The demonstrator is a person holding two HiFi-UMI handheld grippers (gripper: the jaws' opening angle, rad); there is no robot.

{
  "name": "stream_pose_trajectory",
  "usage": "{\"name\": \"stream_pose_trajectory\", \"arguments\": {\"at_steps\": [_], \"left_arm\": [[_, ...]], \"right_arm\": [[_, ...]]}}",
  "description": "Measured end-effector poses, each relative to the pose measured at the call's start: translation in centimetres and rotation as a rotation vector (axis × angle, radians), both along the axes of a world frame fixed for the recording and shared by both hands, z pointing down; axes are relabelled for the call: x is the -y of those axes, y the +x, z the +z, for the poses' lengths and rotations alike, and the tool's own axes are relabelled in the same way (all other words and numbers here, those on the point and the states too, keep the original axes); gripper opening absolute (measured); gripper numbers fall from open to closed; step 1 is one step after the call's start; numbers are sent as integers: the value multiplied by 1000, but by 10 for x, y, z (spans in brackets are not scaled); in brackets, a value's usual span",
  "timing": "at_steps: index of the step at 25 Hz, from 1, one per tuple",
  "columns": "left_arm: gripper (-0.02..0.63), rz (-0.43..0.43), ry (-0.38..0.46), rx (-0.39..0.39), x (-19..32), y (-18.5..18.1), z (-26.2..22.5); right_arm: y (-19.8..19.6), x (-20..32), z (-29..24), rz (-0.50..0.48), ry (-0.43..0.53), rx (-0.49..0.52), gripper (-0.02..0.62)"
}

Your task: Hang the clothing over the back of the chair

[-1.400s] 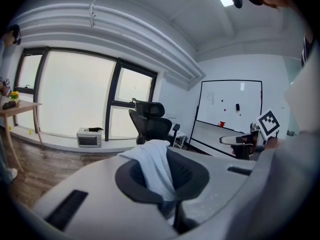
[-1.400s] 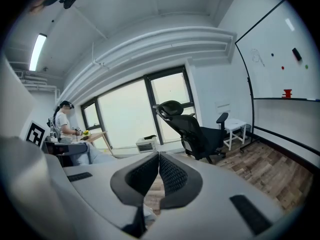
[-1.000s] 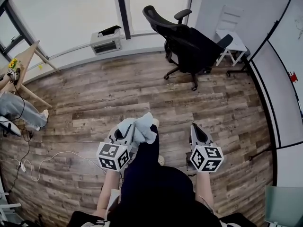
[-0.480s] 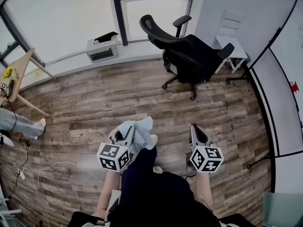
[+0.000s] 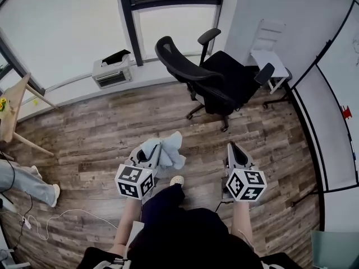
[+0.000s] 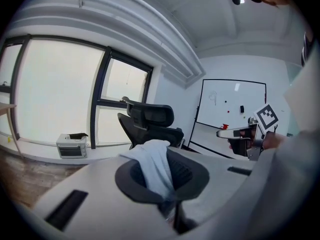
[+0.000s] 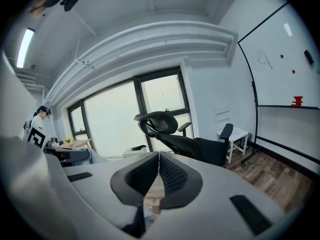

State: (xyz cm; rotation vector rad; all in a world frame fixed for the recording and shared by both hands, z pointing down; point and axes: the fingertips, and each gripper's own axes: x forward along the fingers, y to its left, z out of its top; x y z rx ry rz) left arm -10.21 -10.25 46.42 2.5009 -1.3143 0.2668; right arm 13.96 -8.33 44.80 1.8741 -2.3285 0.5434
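Left gripper clenched on pale blue garment. Cloth bunched over jaw tips, held well short of black office chair. Right gripper beside it, jaws pressed together with nothing between, likewise well apart from chair. Window behind chair, whiteboard to chair's right.

You had no readable text, brand or number in any view. The left cube on your left gripper and the right cube on your right gripper carried only black-and-white square marker patterns, not letters or digits. The whiteboard bore a faint scribble near its top, too small to read. Any print on the grey appliance by the window was too small to tell.
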Motion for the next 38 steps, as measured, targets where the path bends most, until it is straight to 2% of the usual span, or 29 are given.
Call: {"name": "stream_pose_trajectory", "arguments": {"at_steps": [7,18,26,38], "left_arm": [[18,55,17,1,61,9,-8],[18,164,31,20,118,15,-11],[18,254,138,-4,126,13,-56],[18,304,285,-35,134,11,-123]], "right_arm": [[8,48,-7,47,7,-7,29],[7,98,-5,105,19,-2,29],[-2,116,-10,111,40,-17,29],[-15,134,-56,34,114,-78,29]]}}
